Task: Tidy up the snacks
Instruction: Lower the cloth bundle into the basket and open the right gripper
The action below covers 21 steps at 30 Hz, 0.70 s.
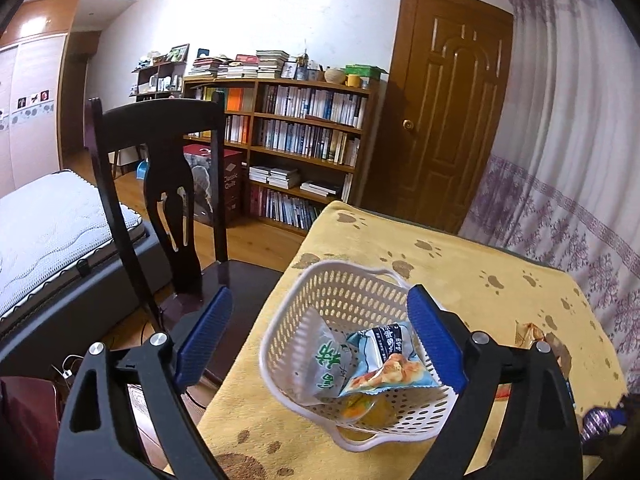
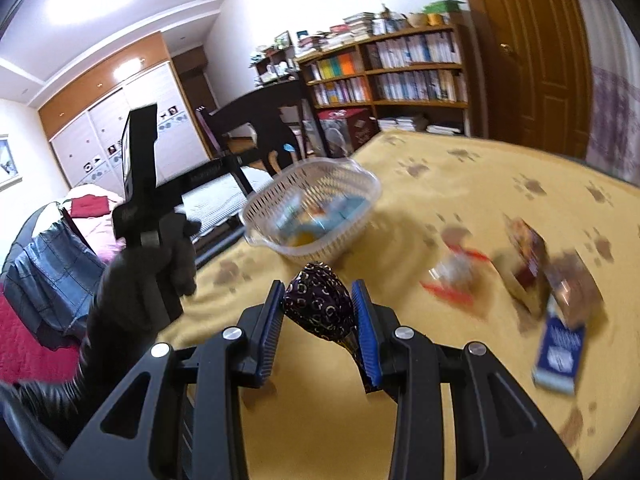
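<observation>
Two grippers work above a yellow paw-print tablecloth [image 1: 460, 264], the largest surface in view. Next in size, a white perforated basket [image 1: 320, 292] sits near the cloth's edge, holding a blue snack packet [image 1: 384, 364] and a grey-white packet [image 1: 320, 360] side by side. Beside it at nine o'clock stands a dark wooden chair [image 1: 168, 128]. The left gripper [image 1: 320, 344] hangs over the basket, fingers wide apart. The right gripper [image 2: 318, 320] is clamped on a purple foil-wrapped sweet [image 2: 320, 304]; blurred loose snacks [image 2: 536, 272] lie at its three o'clock.
</observation>
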{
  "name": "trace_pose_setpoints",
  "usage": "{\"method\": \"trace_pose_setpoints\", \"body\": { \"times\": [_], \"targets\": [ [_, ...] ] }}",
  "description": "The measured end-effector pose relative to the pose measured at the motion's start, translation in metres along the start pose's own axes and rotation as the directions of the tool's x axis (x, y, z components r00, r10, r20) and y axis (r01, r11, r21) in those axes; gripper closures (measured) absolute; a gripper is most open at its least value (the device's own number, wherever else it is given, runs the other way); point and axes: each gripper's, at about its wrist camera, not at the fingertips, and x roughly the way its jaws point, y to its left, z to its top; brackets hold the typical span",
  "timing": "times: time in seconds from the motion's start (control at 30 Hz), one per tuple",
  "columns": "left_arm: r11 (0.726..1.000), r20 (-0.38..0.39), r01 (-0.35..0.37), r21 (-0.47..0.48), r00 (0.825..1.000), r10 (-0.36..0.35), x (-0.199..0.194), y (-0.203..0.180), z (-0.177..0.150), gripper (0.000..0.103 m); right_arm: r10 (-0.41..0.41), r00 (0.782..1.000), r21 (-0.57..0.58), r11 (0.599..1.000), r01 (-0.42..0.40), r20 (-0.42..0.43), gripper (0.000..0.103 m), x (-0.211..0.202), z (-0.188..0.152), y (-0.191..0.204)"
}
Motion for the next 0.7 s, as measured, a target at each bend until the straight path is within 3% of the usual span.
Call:
{"method": "trace_pose_setpoints", "body": {
  "times": [0.23, 0.37, 0.7],
  "targets": [
    [0.999, -0.005, -0.019, -0.046, 1.0, 0.019, -0.003, 0.013, 0.002, 0.012, 0.042, 0.999, 0.029, 0.999, -0.041, -0.033, 0.068, 0.061, 0.049, 0.015],
    [0.996, -0.014, -0.079, -0.047, 0.997, 0.079, 0.001, 0.021, 0.001, 0.012, 0.063, 0.996, 0.079, 0.995, -0.057, -0.065, 0.068, 0.102, 0.076, 0.015],
    [0.987, 0.001, -0.106, -0.124, 0.994, 0.107, -0.007, 0.049, 0.009, 0.012, 0.09, 0.989, 0.217, 0.974, -0.064, -0.114, 0.065, 0.176, 0.114, 0.001]
  ]
}}
